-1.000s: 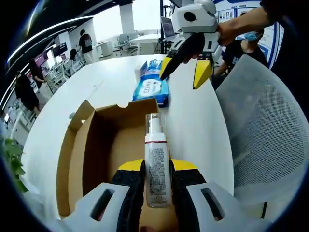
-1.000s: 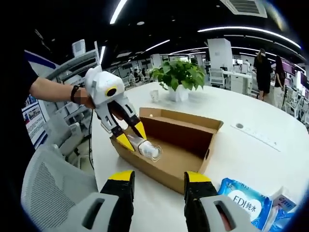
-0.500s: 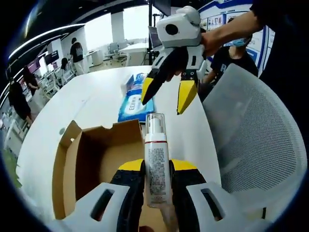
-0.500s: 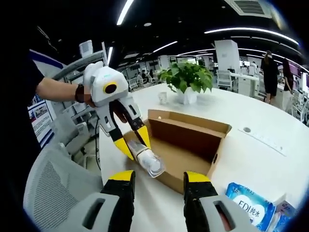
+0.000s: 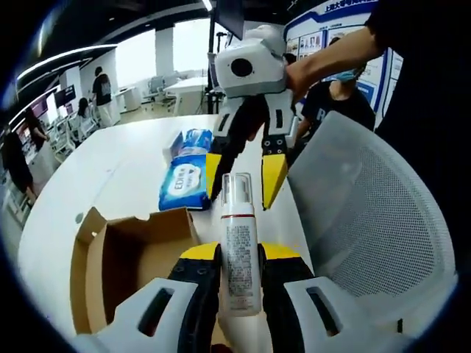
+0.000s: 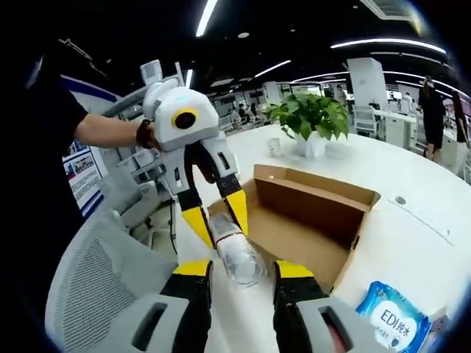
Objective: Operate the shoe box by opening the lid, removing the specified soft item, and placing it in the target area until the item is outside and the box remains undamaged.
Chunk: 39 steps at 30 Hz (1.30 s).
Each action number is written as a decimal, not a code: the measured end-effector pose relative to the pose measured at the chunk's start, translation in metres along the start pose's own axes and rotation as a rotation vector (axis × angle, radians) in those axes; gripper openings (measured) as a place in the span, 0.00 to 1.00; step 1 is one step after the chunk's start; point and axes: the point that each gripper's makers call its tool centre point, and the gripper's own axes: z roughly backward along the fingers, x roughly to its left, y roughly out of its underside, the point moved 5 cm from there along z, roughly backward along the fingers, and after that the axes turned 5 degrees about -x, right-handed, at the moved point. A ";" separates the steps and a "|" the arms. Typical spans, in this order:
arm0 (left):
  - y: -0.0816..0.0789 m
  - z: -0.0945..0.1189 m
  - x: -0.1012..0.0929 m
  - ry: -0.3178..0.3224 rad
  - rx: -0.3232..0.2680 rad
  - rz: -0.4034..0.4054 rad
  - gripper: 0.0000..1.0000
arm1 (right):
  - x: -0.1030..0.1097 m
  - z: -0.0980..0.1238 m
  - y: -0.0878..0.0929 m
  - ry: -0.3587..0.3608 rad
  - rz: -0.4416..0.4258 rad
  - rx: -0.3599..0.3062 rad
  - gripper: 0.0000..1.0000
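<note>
My left gripper [image 5: 239,254] is shut on a white pump bottle [image 5: 238,243] with small print on its label, held upright above the table's near edge. The right gripper [image 5: 243,176] comes in from above, open, its yellow tips on either side of the bottle's pump head. In the right gripper view the left gripper [image 6: 218,220] holds the bottle [image 6: 237,257] out, and the bottle's clear cap end lies between my open right gripper [image 6: 241,271] jaws. The open brown cardboard box [image 5: 110,257] [image 6: 316,213] sits on the white table. Its inside looks bare.
A blue wipes pack [image 5: 184,176] [image 6: 394,320] lies on the table past the box. A white mesh chair [image 5: 368,220] [image 6: 88,294] stands close at the table's edge. A potted plant [image 6: 309,118] stands behind the box. People stand far off in the office.
The left gripper has carried the bottle up and away from the box toward the right gripper. The two grippers have closed in, and the bottle's top now sits between the right jaws.
</note>
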 end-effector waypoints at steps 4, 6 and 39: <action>0.001 0.000 -0.008 0.050 0.005 -0.005 0.19 | 0.006 0.001 -0.003 -0.027 0.001 -0.018 0.19; 0.001 0.001 -0.011 0.068 -0.001 0.004 0.19 | 0.010 0.001 -0.002 -0.051 0.002 -0.016 0.19; 0.002 0.006 -0.009 0.000 -0.100 0.195 0.37 | 0.015 0.012 0.006 -0.025 -0.106 -0.022 0.15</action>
